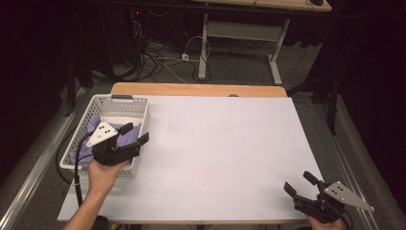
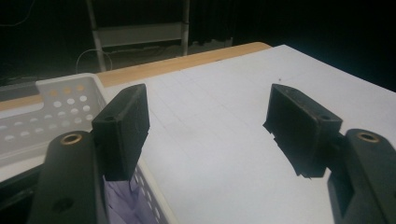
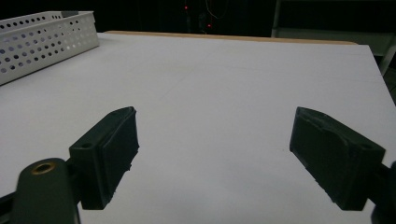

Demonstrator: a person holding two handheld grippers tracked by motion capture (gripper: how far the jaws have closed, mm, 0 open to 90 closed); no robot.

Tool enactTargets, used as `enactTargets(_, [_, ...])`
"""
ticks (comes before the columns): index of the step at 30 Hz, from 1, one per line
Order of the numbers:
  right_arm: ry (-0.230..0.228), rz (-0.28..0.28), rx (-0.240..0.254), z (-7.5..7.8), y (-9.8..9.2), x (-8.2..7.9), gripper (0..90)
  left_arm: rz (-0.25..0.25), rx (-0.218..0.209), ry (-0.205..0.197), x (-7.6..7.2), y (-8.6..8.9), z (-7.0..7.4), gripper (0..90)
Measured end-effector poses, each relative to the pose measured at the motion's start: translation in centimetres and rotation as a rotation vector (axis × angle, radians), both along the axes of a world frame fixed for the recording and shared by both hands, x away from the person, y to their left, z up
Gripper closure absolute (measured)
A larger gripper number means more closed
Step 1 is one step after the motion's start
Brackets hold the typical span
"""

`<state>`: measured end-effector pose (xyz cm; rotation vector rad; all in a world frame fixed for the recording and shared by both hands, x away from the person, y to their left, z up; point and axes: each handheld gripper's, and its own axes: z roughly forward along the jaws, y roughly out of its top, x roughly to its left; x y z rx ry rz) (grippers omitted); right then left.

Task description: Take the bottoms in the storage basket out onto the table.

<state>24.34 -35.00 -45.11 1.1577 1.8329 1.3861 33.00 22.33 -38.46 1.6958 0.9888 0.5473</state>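
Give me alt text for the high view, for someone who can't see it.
A person's left gripper, jaws open and empty, hovers over the near right corner of a white perforated basket holding lilac cloth at the left edge of a white-topped table. The right gripper, also open, sits at the table's near right corner.

The room is dark, with light falling mostly on the desk (image 1: 230,158), whose white top shows a strip of bare wood along its far edge at 12 o'clock. Beyond it lies a grey floor (image 1: 239,76) strewn with tangled cables (image 1: 158,55). A second table on white legs (image 1: 206,43) stands at 12 o'clock. Metal rails (image 1: 33,172) run along the floor at 9 o'clock.
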Motion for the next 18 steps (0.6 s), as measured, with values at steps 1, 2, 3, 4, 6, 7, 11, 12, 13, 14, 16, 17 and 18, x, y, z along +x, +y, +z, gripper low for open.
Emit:
enactTargets(1, [0.003,0.0,0.0,0.0,0.0,0.0,16.2,-0.002,0.003,0.002,0.3,-0.2,0.1,29.5])
enactTargets(2, [0.004,0.0,0.001,0.0,0.0,0.1,16.2,-0.006,0.009,0.011,0.5,-0.4,0.2,29.5])
enactTargets(3, [0.004,0.0,0.0,0.0,0.0,0.0,16.2,-0.009,0.019,0.018,0.8,-0.6,0.2,29.5])
enactTargets(4, [0.003,0.002,-0.002,0.0,0.0,0.0,16.2,-0.01,0.03,0.027,1.1,-0.8,0.3,29.5])
enactTargets(6, [-0.001,0.001,-0.001,0.0,0.0,0.0,16.2,-0.017,0.052,0.04,1.7,-1.2,0.5,29.5])
enactTargets(7, [0.0,0.002,-0.002,0.0,0.0,0.0,16.2,-0.017,0.062,0.053,2.0,-1.3,0.7,29.5])
enactTargets(11, [0.003,0.001,0.0,0.0,0.0,0.0,16.2,-0.008,0.106,0.096,3.0,-1.6,1.1,29.4])
enactTargets(12, [0.003,0.001,0.0,0.0,0.0,0.0,16.2,0.001,0.123,0.105,3.3,-1.7,1.3,28.8])
enactTargets(13, [0.003,0.002,0.003,0.0,0.0,0.1,16.2,0.002,0.143,0.121,3.5,-1.7,1.4,25.0])
enactTargets(14, [0.003,0.002,0.003,0.0,0.0,0.1,16.2,0.009,0.158,0.133,3.7,-1.7,1.5,25.0])
enactTargets(16, [0.004,0.004,0.002,0.0,0.0,0.1,16.2,0.028,0.2,0.145,3.9,-1.5,1.7,24.9])
enactTargets(17, [0.003,0.006,-0.002,0.0,0.0,0.1,16.2,0.05,0.226,0.158,4.1,-1.2,1.8,24.6])
enactTargets(18, [0.003,0.006,-0.002,0.0,0.0,0.1,16.2,0.05,0.226,0.158,4.1,-1.2,1.8,23.4])
